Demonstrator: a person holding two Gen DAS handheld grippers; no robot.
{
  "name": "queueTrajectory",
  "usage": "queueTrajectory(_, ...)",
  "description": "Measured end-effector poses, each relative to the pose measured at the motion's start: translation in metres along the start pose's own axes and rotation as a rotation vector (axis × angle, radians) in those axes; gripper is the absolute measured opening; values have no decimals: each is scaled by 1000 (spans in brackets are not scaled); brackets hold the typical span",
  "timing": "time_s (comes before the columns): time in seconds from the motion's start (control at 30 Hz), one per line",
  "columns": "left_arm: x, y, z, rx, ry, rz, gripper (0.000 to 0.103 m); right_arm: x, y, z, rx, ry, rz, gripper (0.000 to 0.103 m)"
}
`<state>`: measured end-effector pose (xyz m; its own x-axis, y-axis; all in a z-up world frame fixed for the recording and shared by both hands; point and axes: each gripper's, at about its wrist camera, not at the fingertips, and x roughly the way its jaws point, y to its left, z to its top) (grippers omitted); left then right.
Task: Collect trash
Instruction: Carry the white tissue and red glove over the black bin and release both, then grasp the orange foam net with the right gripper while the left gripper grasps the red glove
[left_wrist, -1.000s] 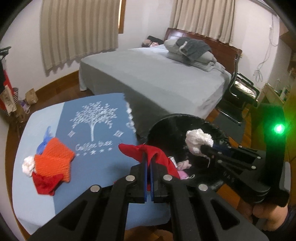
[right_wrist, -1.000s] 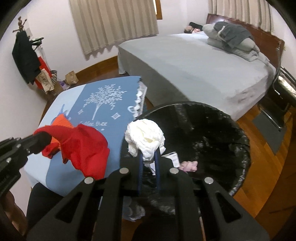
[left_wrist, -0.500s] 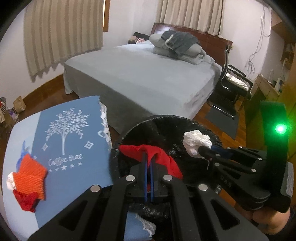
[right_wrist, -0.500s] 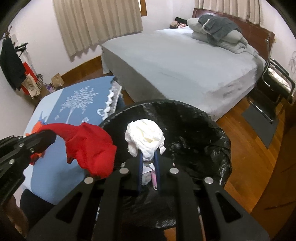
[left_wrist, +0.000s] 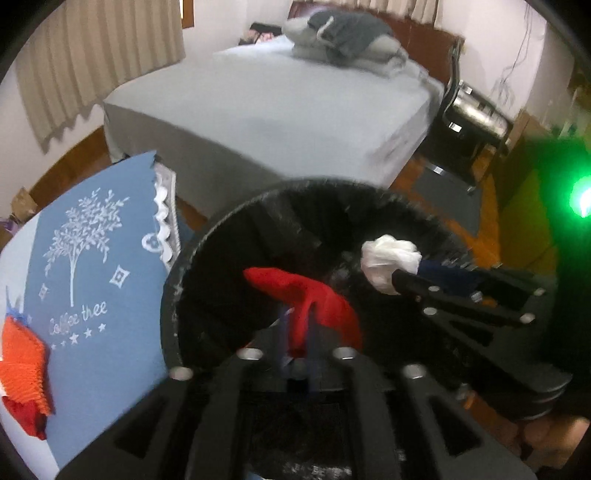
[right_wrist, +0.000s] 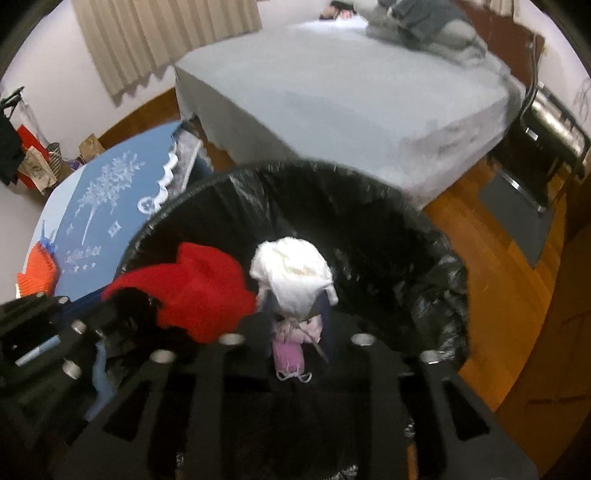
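Observation:
A black-lined trash bin (left_wrist: 177, 295) fills the middle of both views. My left gripper (left_wrist: 297, 332) hangs over its mouth with its jaws opening; a red cloth (left_wrist: 306, 295) still stands loosely between the fingers. In the right wrist view my right gripper (right_wrist: 295, 317) is also over the bin (right_wrist: 454, 266), jaws opening, with a white crumpled wad (right_wrist: 291, 273) resting between the fingers. The red cloth (right_wrist: 199, 291) shows just left of the wad. Pink scraps (right_wrist: 290, 350) lie at the bin's bottom.
A blue-clothed table (left_wrist: 92, 258) stands left of the bin, with orange and red pieces (left_wrist: 22, 354) at its near edge. A grey bed (left_wrist: 277, 110) lies behind, a black chair (left_wrist: 472, 118) at the right. Paper bags (right_wrist: 37, 166) sit by the wall.
Both grippers came forward and down from beside the table to over the bin's mouth. Their jaws, shut on the red cloth and the white wad before, now stand apart.

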<state>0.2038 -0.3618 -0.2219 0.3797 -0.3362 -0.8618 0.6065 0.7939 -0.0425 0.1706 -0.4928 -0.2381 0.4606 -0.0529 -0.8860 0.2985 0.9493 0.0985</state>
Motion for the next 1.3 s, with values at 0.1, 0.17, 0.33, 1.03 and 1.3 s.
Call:
queueTrajectory(0.1,2,3,-12,9,-1,28,44,1,-3,-8,12,3,0,34)
queueTrajectory(0.17,0,11,-21,0,6,35,44,-1,-4,-17,16,3,2,34)
queueTrajectory(0.33,-23,37,-42,-59,-12,63,56,-14,1,-39,18,-6,-5,34)
queueTrajectory(1.03,-148,215,-143,-324,-129,265,67,-78,172,-72,-181,-124,163,50)
queueTrajectory(1.3,-175,288,-182,-417,-146,348,67,-74,246,-80,-258,-125,207,50)
